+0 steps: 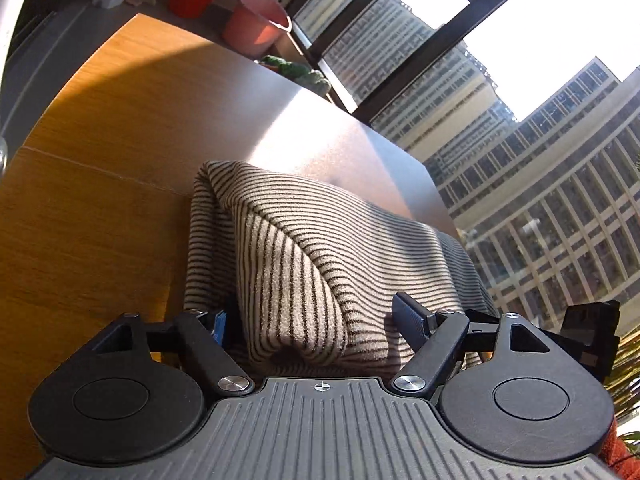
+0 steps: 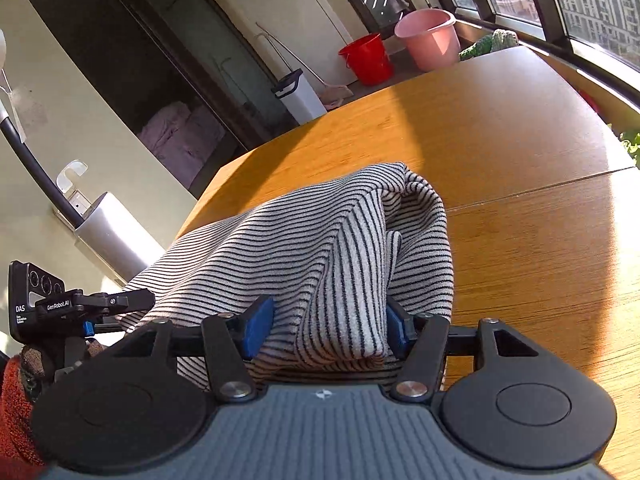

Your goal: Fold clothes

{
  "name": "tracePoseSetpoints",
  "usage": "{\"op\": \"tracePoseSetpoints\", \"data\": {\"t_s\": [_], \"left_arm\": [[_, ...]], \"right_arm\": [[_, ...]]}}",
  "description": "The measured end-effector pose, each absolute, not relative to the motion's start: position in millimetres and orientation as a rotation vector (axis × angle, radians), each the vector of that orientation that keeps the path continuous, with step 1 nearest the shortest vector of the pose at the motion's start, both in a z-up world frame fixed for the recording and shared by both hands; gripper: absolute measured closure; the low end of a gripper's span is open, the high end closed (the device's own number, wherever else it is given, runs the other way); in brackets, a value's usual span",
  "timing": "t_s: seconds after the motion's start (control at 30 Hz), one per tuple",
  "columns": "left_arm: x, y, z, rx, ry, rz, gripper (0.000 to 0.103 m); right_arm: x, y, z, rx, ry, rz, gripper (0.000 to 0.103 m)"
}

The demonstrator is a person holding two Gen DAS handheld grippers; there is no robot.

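Observation:
A black-and-cream striped garment [image 1: 320, 232] lies bunched in a folded heap on the wooden table [image 1: 100, 220]. My left gripper [image 1: 312, 320] stands open at its near edge. A raised fold of cloth sits between the fingers without being pinched. In the right wrist view the same striped garment [image 2: 280, 240] drapes toward the table's near-left edge. My right gripper [image 2: 328, 330] is open too, its blue pads [image 2: 260, 328] on either side of a hanging fold. The left gripper's body [image 2: 36, 304] shows at the far left of that view.
A pink bucket [image 2: 430, 40] and a red bucket [image 2: 368, 58] stand on the floor beyond the table's far end, beside a white bin [image 2: 304, 96]. Large windows [image 1: 520, 140] run along one side. A red sleeve [image 2: 16, 408] shows at the lower left.

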State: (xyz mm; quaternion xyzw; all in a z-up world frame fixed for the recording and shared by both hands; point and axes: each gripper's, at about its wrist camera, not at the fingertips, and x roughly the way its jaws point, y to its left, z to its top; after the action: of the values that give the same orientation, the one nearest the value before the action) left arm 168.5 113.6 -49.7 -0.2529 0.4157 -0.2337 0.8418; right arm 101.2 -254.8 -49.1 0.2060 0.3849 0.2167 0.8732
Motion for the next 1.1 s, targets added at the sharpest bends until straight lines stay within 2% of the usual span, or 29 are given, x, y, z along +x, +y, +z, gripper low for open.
{"op": "tracePoseSetpoints", "data": {"t_s": [0.03,0.07,0.1,0.13,0.33,0.57,0.87,1.03,1.07,1.1], "left_arm": [[172.9,113.1,-51.3,-0.539,0.876,-0.491,0.04],[179.3,112.8,-53.0,-0.547,0.876,-0.487,0.046],[185.8,112.1,-54.6,-0.552,0.875,-0.483,0.049],[193.8,109.9,-55.8,-0.545,0.869,-0.481,0.053],[251.5,96.5,-32.4,-0.497,0.788,-0.438,0.06],[231.6,95.9,-8.0,-0.475,0.71,-0.487,0.061],[168.4,92.0,-45.6,-0.422,0.77,-0.478,0.06],[152.4,104.6,-53.6,-0.42,0.771,-0.441,0.055],[149.5,106.8,-52.0,-0.413,0.766,-0.434,0.052],[146.7,109.2,-49.6,-0.404,0.758,-0.423,0.049]], "right_arm": [[105.2,-252.2,-48.5,0.417,0.799,0.458,0.051],[111.2,-249.7,-47.5,0.402,0.79,0.463,0.06],[117.3,-248.3,-47.6,0.4,0.786,0.464,0.065],[126.7,-247.0,-46.8,0.402,0.784,0.461,0.066],[183.7,-247.3,-29.8,0.438,0.735,0.438,0.074],[170.6,-250.6,-8.8,0.388,0.668,0.47,0.075],[129.9,-251.8,-39.1,0.326,0.732,0.44,0.075],[117.4,-252.5,-47.8,0.296,0.713,0.419,0.074],[115.8,-252.7,-47.3,0.288,0.71,0.414,0.072],[114.3,-253.0,-46.7,0.278,0.708,0.408,0.061]]}}
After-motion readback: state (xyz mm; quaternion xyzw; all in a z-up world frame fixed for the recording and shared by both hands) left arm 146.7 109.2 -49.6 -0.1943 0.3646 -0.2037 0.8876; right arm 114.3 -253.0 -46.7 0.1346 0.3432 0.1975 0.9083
